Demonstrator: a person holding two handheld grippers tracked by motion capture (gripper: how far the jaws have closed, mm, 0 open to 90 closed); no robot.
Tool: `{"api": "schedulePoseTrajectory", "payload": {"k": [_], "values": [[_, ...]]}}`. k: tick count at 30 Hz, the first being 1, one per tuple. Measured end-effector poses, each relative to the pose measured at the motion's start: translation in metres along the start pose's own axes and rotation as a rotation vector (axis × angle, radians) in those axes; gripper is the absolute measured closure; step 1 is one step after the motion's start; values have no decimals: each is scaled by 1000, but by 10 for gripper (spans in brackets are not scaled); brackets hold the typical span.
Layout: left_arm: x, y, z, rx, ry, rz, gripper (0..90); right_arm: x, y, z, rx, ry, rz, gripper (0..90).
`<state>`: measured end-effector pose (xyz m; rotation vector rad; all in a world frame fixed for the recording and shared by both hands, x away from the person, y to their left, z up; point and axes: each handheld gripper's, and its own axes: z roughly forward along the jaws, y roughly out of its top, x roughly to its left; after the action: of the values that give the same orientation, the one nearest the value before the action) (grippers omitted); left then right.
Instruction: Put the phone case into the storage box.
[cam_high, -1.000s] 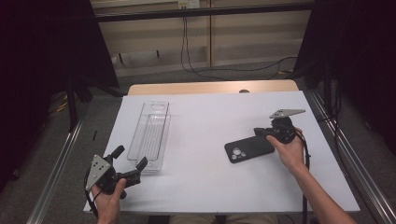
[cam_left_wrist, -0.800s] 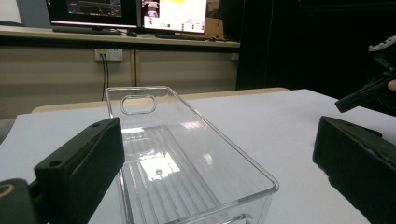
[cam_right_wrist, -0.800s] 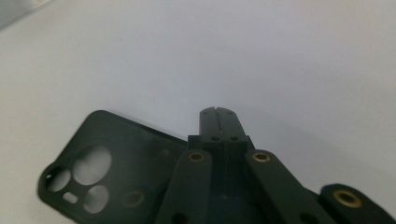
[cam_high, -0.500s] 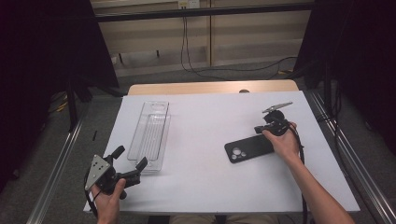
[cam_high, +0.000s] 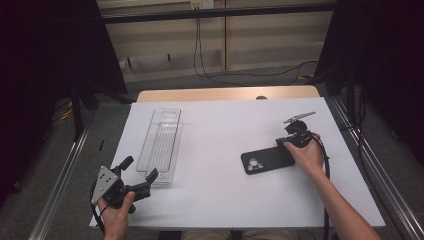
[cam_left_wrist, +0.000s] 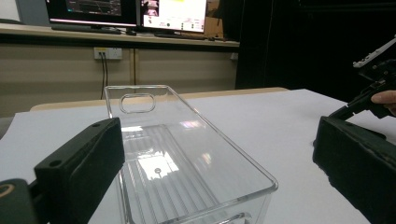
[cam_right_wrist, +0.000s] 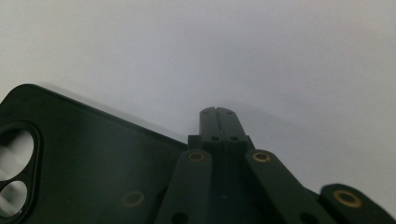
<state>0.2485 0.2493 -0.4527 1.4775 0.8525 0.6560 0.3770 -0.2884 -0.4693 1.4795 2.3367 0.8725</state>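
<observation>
A black phone case (cam_high: 267, 160) lies camera holes up on the right half of the white table (cam_high: 220, 120). My right gripper (cam_high: 283, 144) rests at the case's right end. In the right gripper view the phone case (cam_right_wrist: 84, 158) lies just left of my right gripper (cam_right_wrist: 217, 112), whose jaws are pressed together with nothing showing between them and whose tips touch the table. My left gripper (cam_high: 140, 168) is held open at the near end of a clear plastic tray (cam_high: 160, 145). In the left gripper view the empty tray (cam_left_wrist: 187, 154) runs away from my left gripper (cam_left_wrist: 217, 140) and its spread jaws.
The table's wooden far edge (cam_high: 225, 94) borders a floor with cables. Metal rails (cam_high: 60, 185) run along both sides of the table. Monitors (cam_left_wrist: 126, 9) stand on a shelf far behind. The right gripper (cam_left_wrist: 373, 88) and a fingertip appear at the right of the left gripper view.
The right hand lifted slightly, then came back down to the case's right end. The case and the left gripper have stayed put.
</observation>
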Motion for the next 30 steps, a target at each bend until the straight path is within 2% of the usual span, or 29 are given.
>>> {"api": "schedulePoseTrajectory", "payload": {"k": [9,10,15,18,24,25,30], "values": [[0,0,0,0,-3,1,23,0,-5,-4,-2,3,-3,900],[0,0,0,-3,-4,-3,23,0,-7,-5,-4,14,0,900],[0,0,0,0,-4,1,23,0,-11,-8,2,5,1,900],[-1,0,0,0,-6,0,23,0,-16,-11,-12,28,13,900],[0,0,0,1,-4,2,23,1,-22,-16,-7,23,5,900],[0,0,0,-1,-3,0,23,1,-23,-16,-12,36,10,900],[0,0,0,1,-2,4,23,1,-29,-20,-21,37,9,900]]}}
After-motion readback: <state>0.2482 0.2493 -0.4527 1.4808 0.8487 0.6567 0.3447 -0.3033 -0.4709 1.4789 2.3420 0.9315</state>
